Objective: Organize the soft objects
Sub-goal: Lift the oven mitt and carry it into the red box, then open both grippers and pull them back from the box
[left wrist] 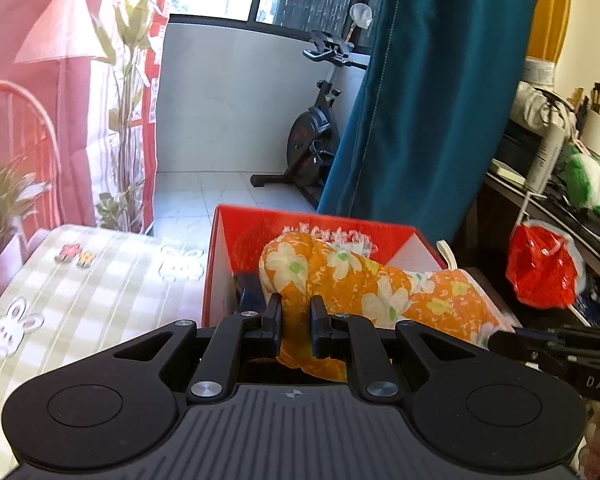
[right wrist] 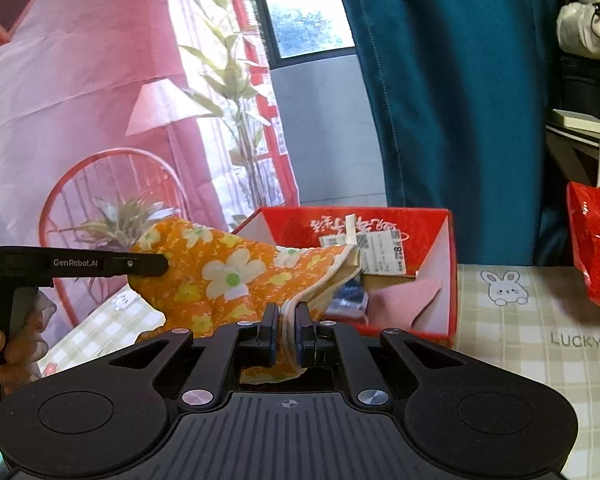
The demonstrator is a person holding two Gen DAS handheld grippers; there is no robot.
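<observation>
Left wrist view: orange floral cloth [left wrist: 384, 292] stretched sideways between left gripper [left wrist: 296, 320] and right gripper [right wrist: 286, 330], each clamped on one end. Long axis runs hand to hand, slung just in front of the open red cardboard box [right wrist: 452, 272]. Both ends equally near.

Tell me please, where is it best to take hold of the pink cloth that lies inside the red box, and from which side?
Probably grip the pink cloth at its raised folded corner pointing toward the red box right wall. Come from above through the open top; the walls block the sides. Both grippers are now shut on the orange floral cloth.
</observation>
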